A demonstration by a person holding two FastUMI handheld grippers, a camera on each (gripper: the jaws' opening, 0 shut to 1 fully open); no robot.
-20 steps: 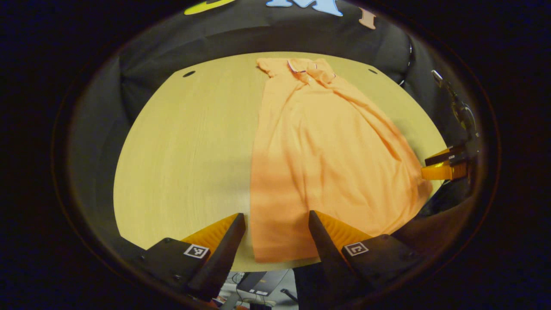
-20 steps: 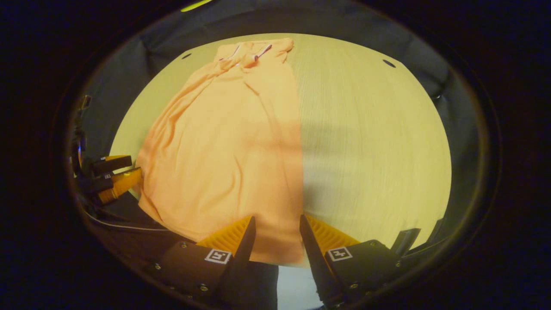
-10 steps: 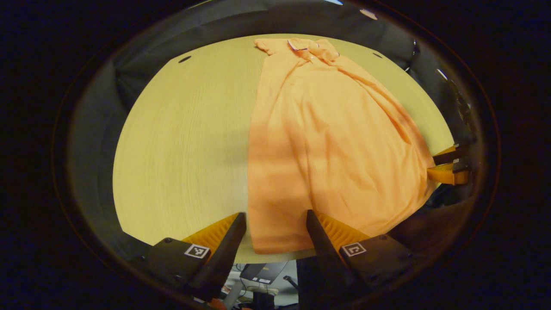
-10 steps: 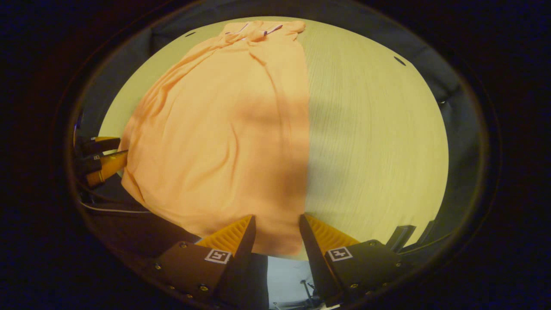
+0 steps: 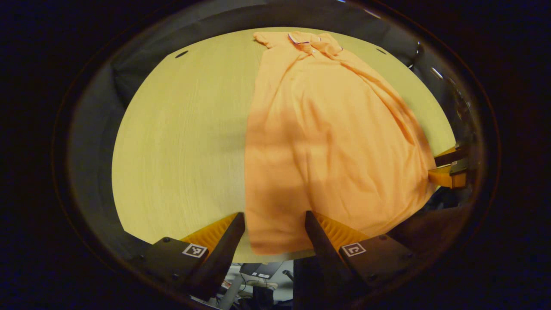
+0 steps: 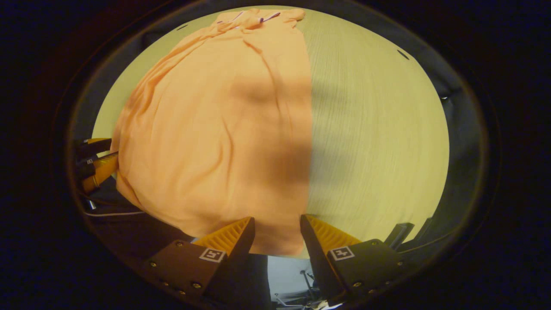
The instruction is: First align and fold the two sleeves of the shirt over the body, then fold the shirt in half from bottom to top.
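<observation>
Orange polo shirt (image 5: 331, 142) lies flat on the pale wooden table (image 5: 181, 142), already narrowed to a long strip with the sleeves tucked in; its collar (image 5: 308, 39) sits at the far end and the hem reaches the near table edge. The cloth is softly wrinkled, with a diagonal crease running down one side. In the left gripper view, the left gripper (image 5: 274, 224) stands wide apart over the hem's left corner, gripping nothing. In the right gripper view, the right gripper (image 6: 276, 228) is likewise spread wide over the shirt's (image 6: 219, 125) right hem corner. Bare tabletop (image 6: 379, 137) stretches broadly on both outer sides of the shirt, up to the dark booth wall (image 5: 99, 112).
</observation>
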